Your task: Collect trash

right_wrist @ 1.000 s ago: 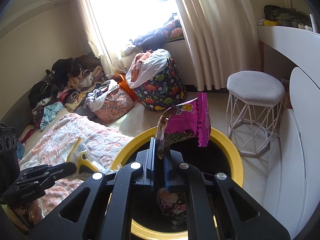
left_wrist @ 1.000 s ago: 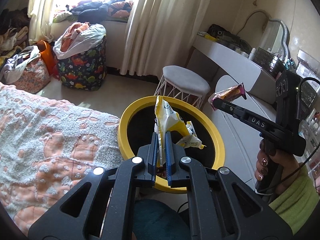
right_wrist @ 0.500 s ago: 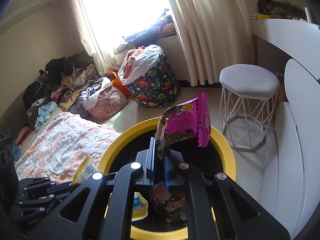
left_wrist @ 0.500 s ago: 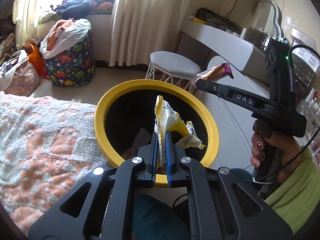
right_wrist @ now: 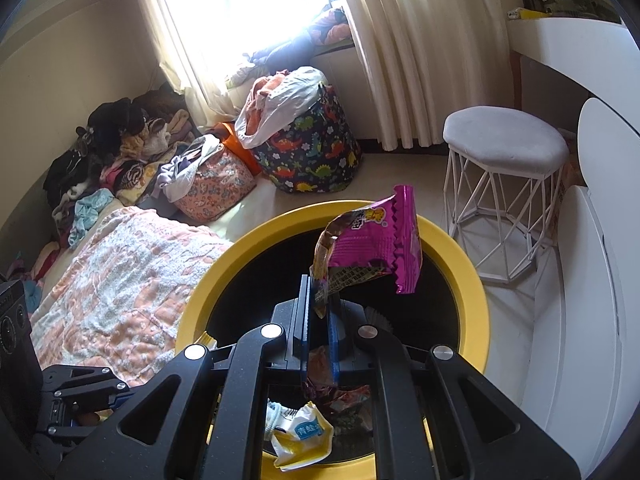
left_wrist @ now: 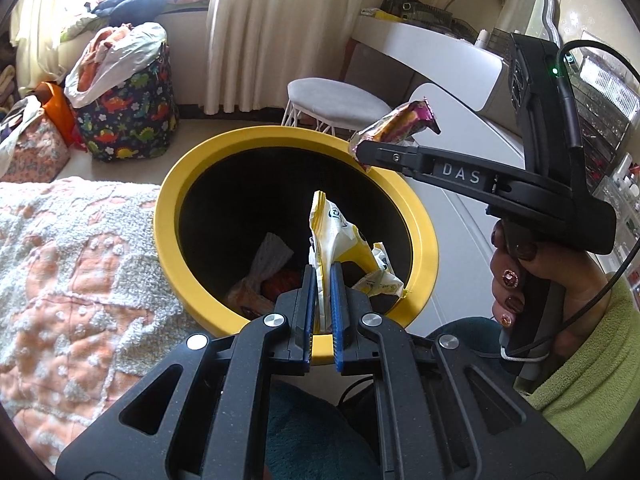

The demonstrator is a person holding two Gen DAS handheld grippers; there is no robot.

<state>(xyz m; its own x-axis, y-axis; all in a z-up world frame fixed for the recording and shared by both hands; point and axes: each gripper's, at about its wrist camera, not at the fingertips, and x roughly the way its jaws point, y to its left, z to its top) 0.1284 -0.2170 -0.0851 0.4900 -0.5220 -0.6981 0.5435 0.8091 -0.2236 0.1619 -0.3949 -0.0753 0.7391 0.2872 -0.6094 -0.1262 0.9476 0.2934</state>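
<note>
A yellow-rimmed black trash bin (left_wrist: 422, 236) stands on the floor beside the bed, with several wrappers at its bottom (right_wrist: 300, 440). My left gripper (left_wrist: 322, 276) is shut on a yellow and white snack wrapper (left_wrist: 334, 236), held over the bin's near side. My right gripper (right_wrist: 318, 284) is shut on a magenta snack wrapper (right_wrist: 376, 244), held above the bin opening. In the left wrist view the right gripper (left_wrist: 362, 150) reaches over the bin's far right rim with the magenta wrapper (left_wrist: 400, 122) at its tip. The bin rim also shows in the right wrist view (right_wrist: 472, 280).
A bed with an orange and white blanket (left_wrist: 68, 264) lies left of the bin. A white wire stool (right_wrist: 504, 152) stands behind it, white cabinets (right_wrist: 592, 288) on the right. A dinosaur-print bag (right_wrist: 312, 148) and clothes piles (right_wrist: 120, 148) sit by the curtained window.
Both grippers have moved forward over the bin while holding their wrappers. The bin now fills more of both views and the trash at its bottom shows.
</note>
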